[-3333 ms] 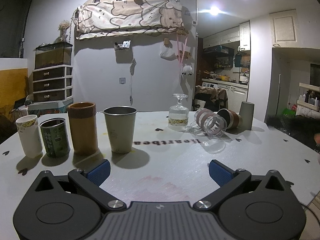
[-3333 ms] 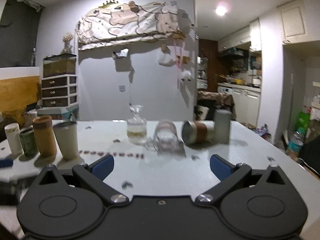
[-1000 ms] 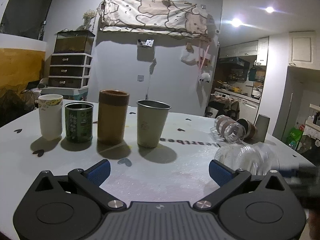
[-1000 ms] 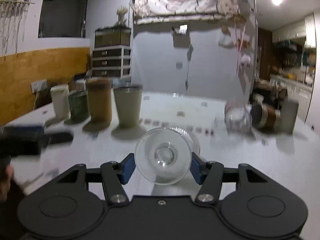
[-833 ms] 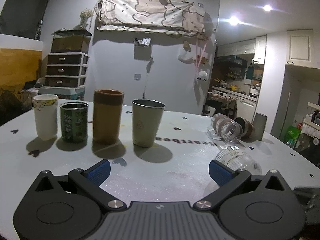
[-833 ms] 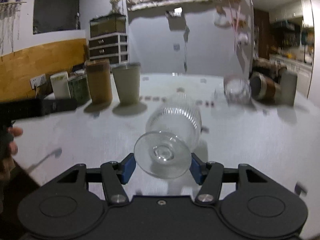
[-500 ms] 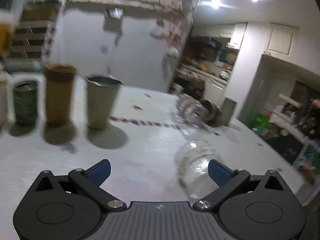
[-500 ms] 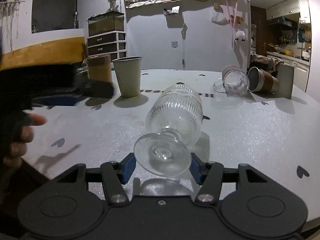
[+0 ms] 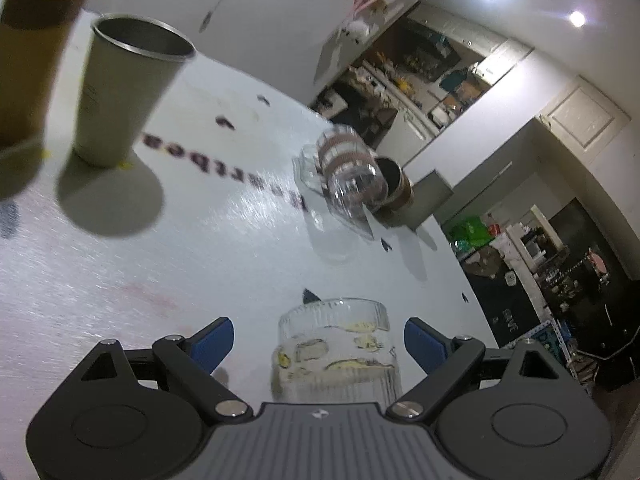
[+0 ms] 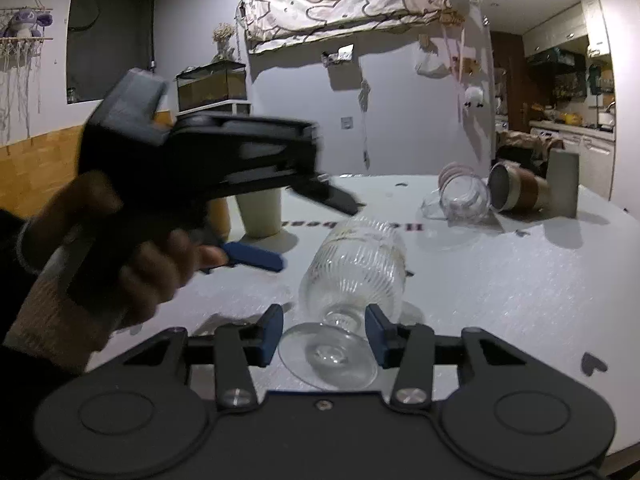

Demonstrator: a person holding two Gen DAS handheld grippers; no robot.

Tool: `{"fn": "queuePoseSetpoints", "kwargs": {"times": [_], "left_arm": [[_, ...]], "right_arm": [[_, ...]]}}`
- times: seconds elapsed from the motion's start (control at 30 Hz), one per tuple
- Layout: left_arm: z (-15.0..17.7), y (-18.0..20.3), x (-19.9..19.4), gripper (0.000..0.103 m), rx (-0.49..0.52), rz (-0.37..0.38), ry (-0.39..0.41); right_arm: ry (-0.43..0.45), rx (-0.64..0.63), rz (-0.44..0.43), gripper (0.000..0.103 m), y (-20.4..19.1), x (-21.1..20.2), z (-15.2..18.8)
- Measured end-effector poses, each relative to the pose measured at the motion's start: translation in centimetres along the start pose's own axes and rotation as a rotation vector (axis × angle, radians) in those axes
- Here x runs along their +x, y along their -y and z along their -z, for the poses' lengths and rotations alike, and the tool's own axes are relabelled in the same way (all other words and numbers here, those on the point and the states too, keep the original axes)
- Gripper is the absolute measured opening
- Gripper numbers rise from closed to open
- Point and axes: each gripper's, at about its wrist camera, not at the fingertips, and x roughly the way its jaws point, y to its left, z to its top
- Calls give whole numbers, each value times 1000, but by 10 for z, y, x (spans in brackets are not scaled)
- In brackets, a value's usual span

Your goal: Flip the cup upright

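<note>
From the left wrist view, a tall brown cylindrical cup (image 9: pixel 30 60) stands upright at the far left of the white speckled table (image 9: pixel 200 248), and just beside it a grey-green metal tumbler (image 9: pixel 124 92) stands upright with its open mouth up. Further right, a clear glass mug with pinkish bands (image 9: pixel 348 172) lies on its side, and right behind it a brown banded cup (image 9: pixel 394 190) also lies tipped over, next to a grey upright cup (image 9: pixel 430 200). The left gripper (image 9: pixel 318 340) hangs over the table with its blue-padded fingers (image 9: pixel 210 340) spread wide; the ribbed clear stemmed glass (image 9: pixel 334 356) sits between them, with a gap showing on each side, so they are not gripping it.

In the right wrist view, the left hand (image 10: pixel 132 264) holds that left gripper's black body at the left of the frame, blurred, one blue finger pad reaching toward the ribbed glass bowl. The ribbed clear stemmed glass (image 10: pixel 352 280) lies on its side near the table's front edge, mouth pointing away, its round foot toward the camera. The right gripper (image 10: pixel 324 330) has its blue fingers (image 10: pixel 272 330) drawn in around the stem just above the foot; whether the pads press the glass itself cannot be made out. Off to the right, well apart, lie the banded mug (image 10: pixel 460 196) and the brown cup (image 10: pixel 520 192) against the grey cup (image 10: pixel 564 182).
</note>
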Motion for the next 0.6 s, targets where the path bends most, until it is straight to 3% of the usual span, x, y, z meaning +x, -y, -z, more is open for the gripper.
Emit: {"fn": "queuePoseSetpoints", "kwargs": {"times": [0.3,0.37,0.43,0.6], "left_arm": [[4,6,26,91,-11,3,-97],[3,6,31,80,-18,0,-112],[2,2,37,75,-47,18,-135],[2,4,37,74,-35,22,-128]], "right_arm": [[9,-16,-4,46,-1,0,2],[13,-26,-3,46,-2,0,3],[16,-40,0,46,-3,-1,4],[16,-52,-1,46,-4,-3,5]]}}
